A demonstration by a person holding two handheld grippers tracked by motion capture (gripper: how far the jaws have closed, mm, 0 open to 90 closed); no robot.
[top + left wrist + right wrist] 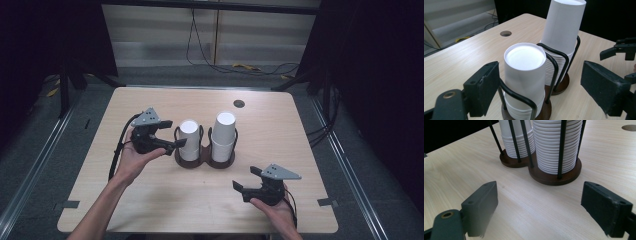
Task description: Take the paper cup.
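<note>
A dark wooden double holder (207,162) with black wire uprights stands mid-table. It carries two stacks of upturned white paper cups. The shorter stack (188,137) (524,70) is on the left and the taller stack (223,132) (561,27) on the right. My left gripper (176,133) (544,87) is open at the shorter stack's left side. Its jaws stand wide on either side of the top cup and do not press on it. My right gripper (244,178) (539,210) is open and holds nothing, low over the table in front of the holder base (554,178).
A round hole (239,103) sits in the tabletop behind the taller stack. Cables (250,67) lie on the floor beyond the far edge. Bare wood (150,195) lies between my two hands and the near edge.
</note>
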